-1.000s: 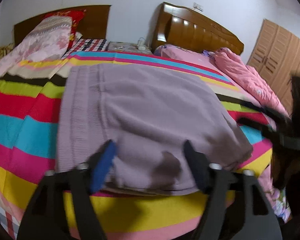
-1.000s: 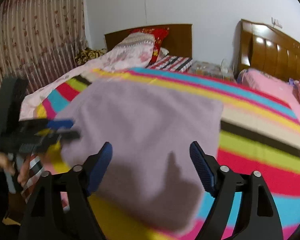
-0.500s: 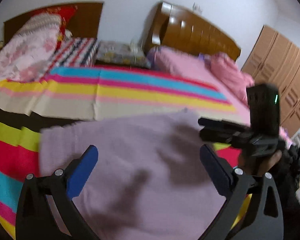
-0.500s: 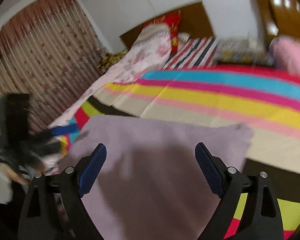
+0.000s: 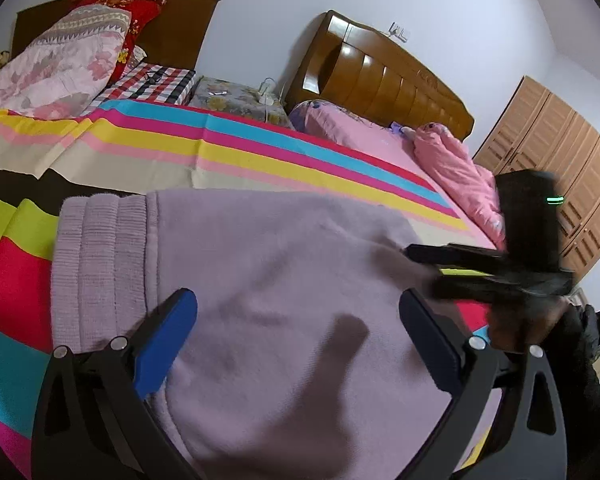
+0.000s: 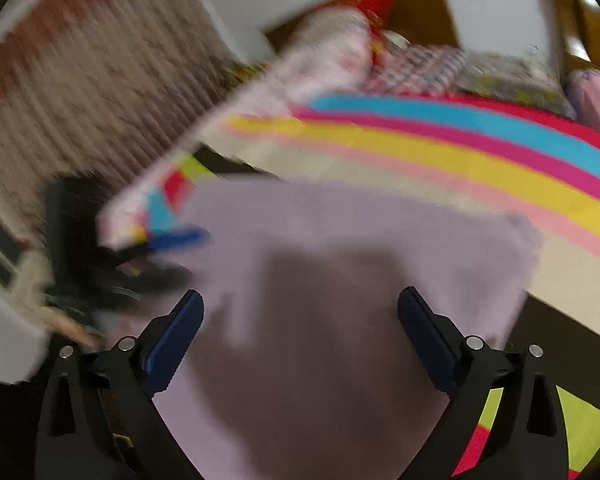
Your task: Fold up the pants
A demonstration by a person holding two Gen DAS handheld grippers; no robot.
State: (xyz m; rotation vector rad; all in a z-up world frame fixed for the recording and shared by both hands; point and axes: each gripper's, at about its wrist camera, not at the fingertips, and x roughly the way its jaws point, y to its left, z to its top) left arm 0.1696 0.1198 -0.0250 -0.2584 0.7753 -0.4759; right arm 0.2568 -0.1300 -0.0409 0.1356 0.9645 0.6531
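Note:
The lilac pants (image 5: 284, 280) lie folded into a thick rectangle on the striped bed cover (image 5: 228, 152), with the ribbed waistband (image 5: 100, 264) at the left. My left gripper (image 5: 300, 320) hovers over the near part of the pants, wide open, with nothing pinched. In the right wrist view, which is blurred, the same pants (image 6: 360, 248) fill the middle and my right gripper (image 6: 300, 328) is open above them. The right gripper (image 5: 496, 272) also shows at the pants' right edge, and the left gripper (image 6: 152, 252) at their left edge.
A floral quilt (image 5: 64, 68) and a red pillow (image 5: 140, 20) lie at the far left headboard. A pink bed (image 5: 380, 140) with a crumpled pink quilt (image 5: 452, 164) adjoins on the right, by wooden wardrobe doors (image 5: 560, 168). A curtain (image 6: 80, 100) hangs at the left.
Both grippers have let their jaws widen and swung over the folded pants. The left fingers no longer touch the near fold. The right gripper has come into the left view.

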